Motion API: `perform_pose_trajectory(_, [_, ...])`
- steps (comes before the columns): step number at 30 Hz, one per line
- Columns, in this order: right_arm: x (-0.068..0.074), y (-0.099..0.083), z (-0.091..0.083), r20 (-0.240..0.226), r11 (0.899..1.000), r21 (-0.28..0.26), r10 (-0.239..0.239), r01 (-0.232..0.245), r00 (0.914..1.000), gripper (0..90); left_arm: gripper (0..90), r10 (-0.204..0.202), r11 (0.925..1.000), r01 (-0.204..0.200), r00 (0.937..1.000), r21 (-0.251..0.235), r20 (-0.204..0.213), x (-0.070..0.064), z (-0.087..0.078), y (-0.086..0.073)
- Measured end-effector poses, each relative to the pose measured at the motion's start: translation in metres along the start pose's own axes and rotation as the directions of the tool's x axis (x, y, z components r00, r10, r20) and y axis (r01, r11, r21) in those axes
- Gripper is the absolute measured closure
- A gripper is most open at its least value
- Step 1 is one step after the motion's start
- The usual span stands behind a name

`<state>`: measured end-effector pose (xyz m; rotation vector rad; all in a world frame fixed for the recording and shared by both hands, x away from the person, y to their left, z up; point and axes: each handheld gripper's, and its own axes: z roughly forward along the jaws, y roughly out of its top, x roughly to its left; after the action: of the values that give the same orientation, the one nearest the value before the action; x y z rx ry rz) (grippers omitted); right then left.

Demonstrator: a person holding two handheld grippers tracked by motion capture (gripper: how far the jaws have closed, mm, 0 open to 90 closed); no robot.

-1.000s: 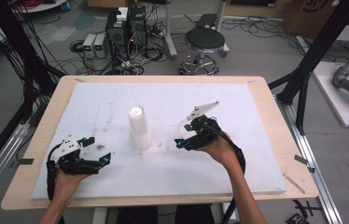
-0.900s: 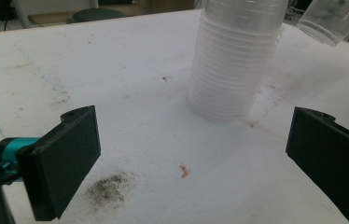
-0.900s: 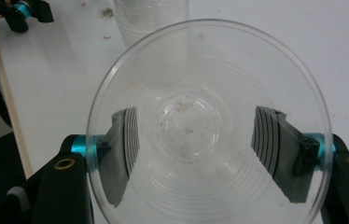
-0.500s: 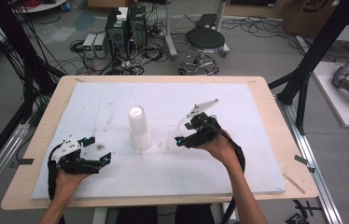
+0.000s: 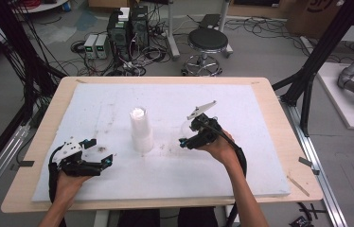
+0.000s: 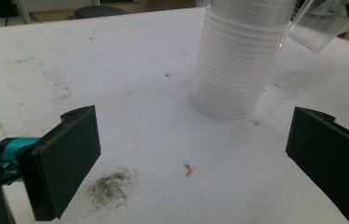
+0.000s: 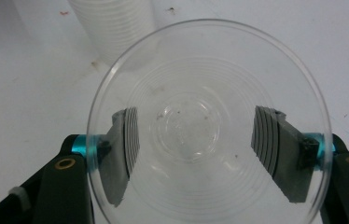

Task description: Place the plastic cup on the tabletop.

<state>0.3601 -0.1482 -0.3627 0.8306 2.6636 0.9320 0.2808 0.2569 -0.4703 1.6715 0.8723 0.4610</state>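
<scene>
your right tongs [image 5: 188,137] are clamped on a single clear cup [image 7: 207,126], one black pad on each side of its wall w/ the open mouth facing the right gripper view's camera. in the high view that cup [image 5: 187,126] sits just right of the cup stack [image 5: 140,130], near it but whether it's touching the white mat [image 5: 241,156] i can't tell. the stack stands upright around mid-desk [image 5: 279,123] on the mat. in the left gripper view the stack [image 6: 238,60] is ahead & a bit right, and the held cup [image 6: 316,29] shows tilted at top right, just beside the stack's upper part.

your left tongs [image 5: 100,152] are released, jaws spread wide w/ nothing between them, resting low at the mat's front-left, well apart from the stack. a dark smudge [image 6: 112,184] and a small red scrap [image 6: 189,169] lie on the mat between the jaws.
</scene>
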Motion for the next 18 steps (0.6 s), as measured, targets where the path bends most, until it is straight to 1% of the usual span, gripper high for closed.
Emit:
perform_pose_trajectory(1, [0.0,0.0,0.002,0.006,1.0,0.005,0.0,0.0,1.0,32.3,3.0,0.002,1.0,-0.002,1.0,0.002,0.0,0.0,0.0,0.0])
perform_pose_trajectory(2, [-0.001,0.0,0.006,0.018,1.0,0.021,0.003,-0.004,0.9998,32.3,3.0,0.004,1.0,-0.004,1.0,0.005,0.002,0.0,0.0,0.0])
perform_pose_trajectory(3, [-0.001,0.0,0.006,0.018,1.0,0.021,0.003,-0.004,0.9998,32.3,3.0,0.007,1.0,-0.007,1.0,0.005,0.003,0.0,0.0,0.0])
perform_pose_trajectory(6, [-0.003,0.001,0.013,0.038,0.999,0.036,0.008,-0.009,0.9993,32.4,3.0,0.019,0.9998,-0.019,0.9998,0.005,0.002,-0.002,0.001,0.0])
perform_pose_trajectory(8, [-0.004,0.0,0.021,0.039,0.999,0.049,0.014,-0.016,0.9991,32.4,3.0,0.021,0.9997,-0.021,0.9998,0.009,0.001,-0.002,0.0,0.0])
perform_pose_trajectory(9, [-0.004,0.0,0.021,0.039,0.999,0.049,0.014,-0.016,0.9991,32.4,3.0,0.021,0.9997,-0.021,0.9998,0.01,0.001,-0.002,0.0,0.0])
perform_pose_trajectory(10, [-0.004,0.001,0.027,0.05,0.997,0.078,0.008,-0.012,0.9987,32.3,3.0,0.021,0.9997,-0.021,0.9998,0.01,0.003,-0.002,0.001,0.0])
perform_pose_trajectory(11, [-0.004,0.001,0.027,0.05,0.997,0.078,0.008,-0.012,0.9987,32.3,3.0,0.02,0.9998,-0.02,0.9998,0.01,0.005,-0.002,0.001,0.0])
perform_pose_trajectory(12, [-0.003,0.002,0.032,0.062,0.995,0.097,-0.008,0.002,0.998,32.3,3.0,0.016,0.9998,-0.016,0.9998,0.008,0.007,-0.001,0.001,0.0])
perform_pose_trajectory(13, [-0.003,0.002,0.032,0.062,0.995,0.097,-0.008,0.002,0.998,32.3,3.1,0.016,0.9998,-0.016,0.9998,0.008,0.007,-0.001,0.001,0.0])
perform_pose_trajectory(14, [-0.002,0.003,0.037,0.07,0.994,0.106,-0.008,0.0,0.9975,32.3,3.0,0.014,0.9999,-0.014,0.9999,0.008,0.006,-0.002,0.001,0.0])
perform_pose_trajectory(15, [-0.002,0.003,0.037,0.07,0.994,0.106,-0.008,0.0,0.9975,32.3,3.0,0.02,0.9998,-0.02,0.9998,0.009,0.006,-0.001,0.001,0.0])
perform_pose_trajectory(17, [-0.001,0.003,0.043,0.076,0.994,0.113,-0.01,0.001,0.9971,32.2,3.1,0.022,0.9997,-0.022,0.9998,0.006,0.003,-0.002,0.0,0.0])
perform_pose_trajectory(18, [-0.001,0.003,0.046,0.078,0.994,0.108,-0.013,0.005,0.9969,32.3,3.0,0.023,0.9997,-0.023,0.9997,0.006,0.005,-0.002,0.0,0.0])
